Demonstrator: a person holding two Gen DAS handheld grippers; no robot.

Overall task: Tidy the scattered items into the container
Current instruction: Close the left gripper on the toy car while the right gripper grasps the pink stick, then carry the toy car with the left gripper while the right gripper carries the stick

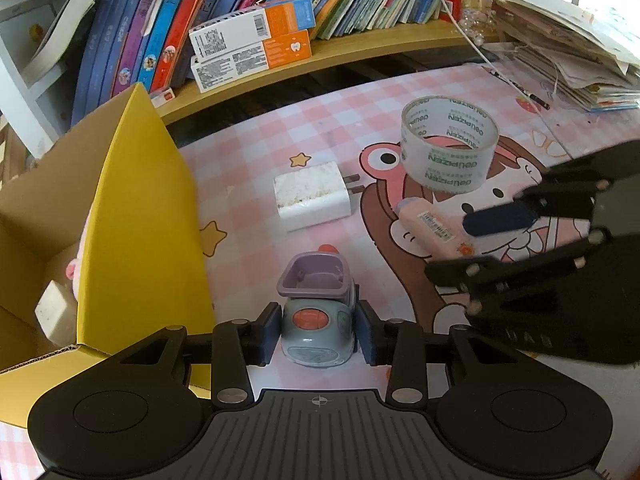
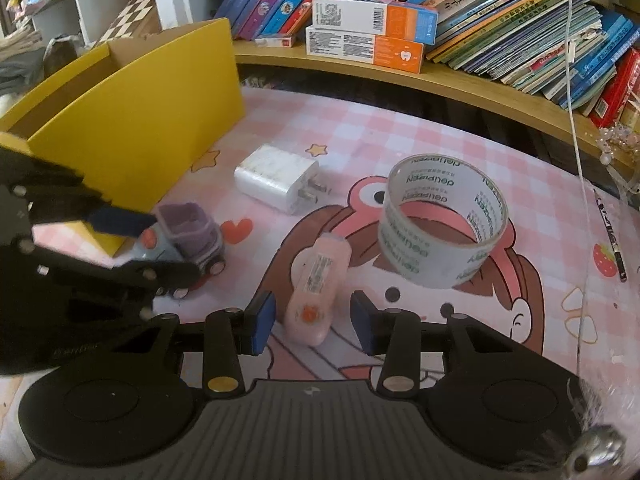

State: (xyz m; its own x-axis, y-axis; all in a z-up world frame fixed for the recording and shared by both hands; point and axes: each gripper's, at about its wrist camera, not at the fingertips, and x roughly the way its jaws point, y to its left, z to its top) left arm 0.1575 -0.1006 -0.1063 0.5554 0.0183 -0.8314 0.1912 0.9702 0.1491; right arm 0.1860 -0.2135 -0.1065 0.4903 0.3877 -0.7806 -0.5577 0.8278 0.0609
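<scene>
A grey toy truck [image 1: 316, 316] with a purple bucket stands between the open jaws of my left gripper [image 1: 318, 334]; small gaps show on both sides. It also shows in the right wrist view [image 2: 186, 242]. A pink correction-tape dispenser [image 2: 316, 288] lies between the open jaws of my right gripper [image 2: 314, 322], untouched; it also shows in the left wrist view [image 1: 432, 228]. A white charger [image 1: 312, 196] and a clear tape roll [image 1: 450, 142] lie on the mat. The yellow cardboard box [image 1: 136, 208] stands at the left, holding a pink toy and a pale block.
A wooden shelf [image 1: 360, 46] with books and orange-white boxes [image 1: 252, 44] runs along the back. A paper stack [image 1: 568, 44] sits at the far right. A pencil [image 2: 610, 236] and a white cord [image 2: 576, 128] lie at the right. The pink cartoon mat [image 2: 400, 132] covers the desk.
</scene>
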